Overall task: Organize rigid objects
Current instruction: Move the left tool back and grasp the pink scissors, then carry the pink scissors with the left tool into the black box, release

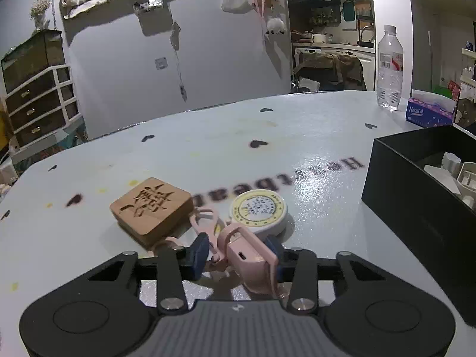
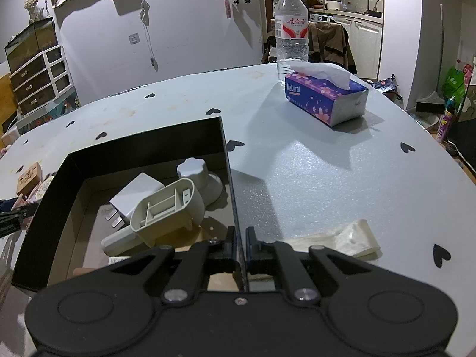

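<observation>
Left gripper [image 1: 236, 257] around pink device [image 1: 250, 255] | right gripper [image 2: 239, 245] pinching box [image 2: 227, 160] wall | box: 3 items

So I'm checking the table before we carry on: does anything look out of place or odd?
One thing: a crumpled clear plastic wrapper lies loose on the table, right of the black box. Otherwise, the right gripper is clamped on the box's wall, and the left gripper holds a pink gadget.
</observation>
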The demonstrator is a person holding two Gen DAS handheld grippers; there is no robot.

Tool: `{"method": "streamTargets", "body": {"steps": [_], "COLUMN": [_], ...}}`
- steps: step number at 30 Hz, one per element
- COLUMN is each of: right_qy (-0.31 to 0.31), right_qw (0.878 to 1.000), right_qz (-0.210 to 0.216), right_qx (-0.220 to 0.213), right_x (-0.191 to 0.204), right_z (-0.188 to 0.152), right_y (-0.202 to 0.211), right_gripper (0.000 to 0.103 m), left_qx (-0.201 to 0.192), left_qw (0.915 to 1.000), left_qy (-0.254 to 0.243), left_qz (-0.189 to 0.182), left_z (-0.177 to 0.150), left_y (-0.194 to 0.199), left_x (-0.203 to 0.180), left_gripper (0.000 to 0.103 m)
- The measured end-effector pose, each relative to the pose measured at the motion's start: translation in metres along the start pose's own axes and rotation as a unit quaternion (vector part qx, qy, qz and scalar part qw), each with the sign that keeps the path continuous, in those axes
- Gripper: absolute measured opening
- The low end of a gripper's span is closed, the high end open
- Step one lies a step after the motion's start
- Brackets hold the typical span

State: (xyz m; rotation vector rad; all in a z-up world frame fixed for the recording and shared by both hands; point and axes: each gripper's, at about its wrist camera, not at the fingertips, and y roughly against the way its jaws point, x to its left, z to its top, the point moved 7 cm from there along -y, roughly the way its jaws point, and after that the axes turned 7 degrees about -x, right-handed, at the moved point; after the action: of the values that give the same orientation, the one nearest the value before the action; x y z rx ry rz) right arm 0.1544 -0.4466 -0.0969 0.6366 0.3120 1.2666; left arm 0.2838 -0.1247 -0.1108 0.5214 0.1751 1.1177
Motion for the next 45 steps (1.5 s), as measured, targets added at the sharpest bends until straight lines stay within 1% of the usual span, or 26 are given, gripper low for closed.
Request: {"method": "streamTargets", "body": {"steps": [1, 2, 5, 6, 10, 13, 16, 18, 22, 26, 28, 30, 32, 35, 37, 41, 42, 43, 45], "right_qy": [0.0, 0.0, -0.001, -0.001, -0.001, -0.001, -0.001, -0.001, -0.002, -0.003, -0.003, -0.002, -0.002, -0.003, -0.005, -0.007, -0.008, -0.008, -0.008], "right_qw": [1.0, 1.0, 1.0, 1.0, 1.0, 1.0, 1.0, 1.0, 1.0, 1.0, 1.0, 1.0, 1.0, 1.0, 1.0, 1.0, 1.0, 1.0, 1.0], "right_qz": [0.0, 0.0, 0.001, 0.001, 0.001, 0.001, 0.002, 0.002, 0.004, 0.005, 0.006, 0.006, 0.006, 0.007, 0.01, 0.013, 0.014, 0.015, 0.015], "right_qx": [0.0, 0.0, 0.0, 0.0, 0.0, -0.001, -0.001, -0.001, -0.002, -0.002, -0.002, -0.002, -0.002, -0.002, -0.002, -0.002, -0.002, -0.002, -0.002], "right_x": [0.0, 0.0, 0.0, 0.0, 0.0, 0.0, 0.0, 0.0, 0.001, 0.001, 0.001, 0.001, 0.001, 0.001, 0.001, 0.001, 0.001, 0.0, 0.001], "right_z": [0.0, 0.0, 0.0, 0.0, 0.0, 0.0, 0.0, 0.0, 0.0, 0.001, 0.001, 0.001, 0.001, 0.001, 0.001, 0.001, 0.001, 0.001, 0.001], "right_y": [0.0, 0.0, 0.0, 0.0, 0.0, 0.0, 0.0, 0.0, 0.001, 0.001, 0.001, 0.001, 0.001, 0.001, 0.001, -0.001, -0.001, -0.002, -0.002], "right_gripper": [0.006, 0.006, 0.006, 0.006, 0.006, 0.006, 0.006, 0.006, 0.006, 0.006, 0.006, 0.006, 0.006, 0.006, 0.006, 0.006, 0.006, 0.006, 0.006], "left_qx": [-0.001, -0.003, -0.004, -0.005, -0.013, -0.028, -0.047, -0.063, -0.099, -0.129, -0.132, -0.131, -0.124, -0.099, -0.081, -0.045, -0.039, -0.036, -0.026], "left_qw": [1.0, 1.0, 1.0, 1.0, 0.9994, 0.9989, 0.9978, 0.997, 0.9932, 0.9841, 0.9784, 0.9723, 0.9671, 0.9608, 0.9574, 0.9504, 0.9488, 0.9477, 0.9472], "left_qy": [-0.002, -0.003, 0.006, 0.006, 0.03, 0.038, 0.043, 0.038, 0.015, -0.016, -0.039, -0.068, -0.095, -0.129, -0.149, -0.182, -0.189, -0.201, -0.22], "left_qz": [0.004, 0.007, 0.001, 0.004, -0.007, -0.007, -0.016, -0.025, -0.06, -0.122, -0.154, -0.181, -0.201, -0.224, -0.233, -0.248, -0.25, -0.245, -0.232], "left_z": [0.0, 0.0, -0.001, -0.001, -0.001, 0.003, 0.014, 0.025, 0.049, 0.069, 0.075, 0.077, 0.076, 0.073, 0.069, 0.061, 0.059, 0.056, 0.051], "left_y": [0.003, 0.005, 0.016, 0.02, 0.037, 0.051, 0.065, 0.073, 0.088, 0.098, 0.097, 0.092, 0.083, 0.059, 0.043, 0.02, 0.017, 0.015, 0.01], "left_x": [0.0, 0.001, 0.002, 0.003, 0.004, 0.0, -0.007, -0.016, -0.043, -0.082, -0.105, -0.128, -0.147, -0.167, -0.172, -0.177, -0.176, -0.177, -0.176], "left_gripper": [0.036, 0.036, 0.033, 0.03, 0.029, 0.029, 0.029, 0.029, 0.029, 0.029, 0.029, 0.029, 0.029, 0.029, 0.029, 0.029, 0.027, 0.025, 0.027]}}
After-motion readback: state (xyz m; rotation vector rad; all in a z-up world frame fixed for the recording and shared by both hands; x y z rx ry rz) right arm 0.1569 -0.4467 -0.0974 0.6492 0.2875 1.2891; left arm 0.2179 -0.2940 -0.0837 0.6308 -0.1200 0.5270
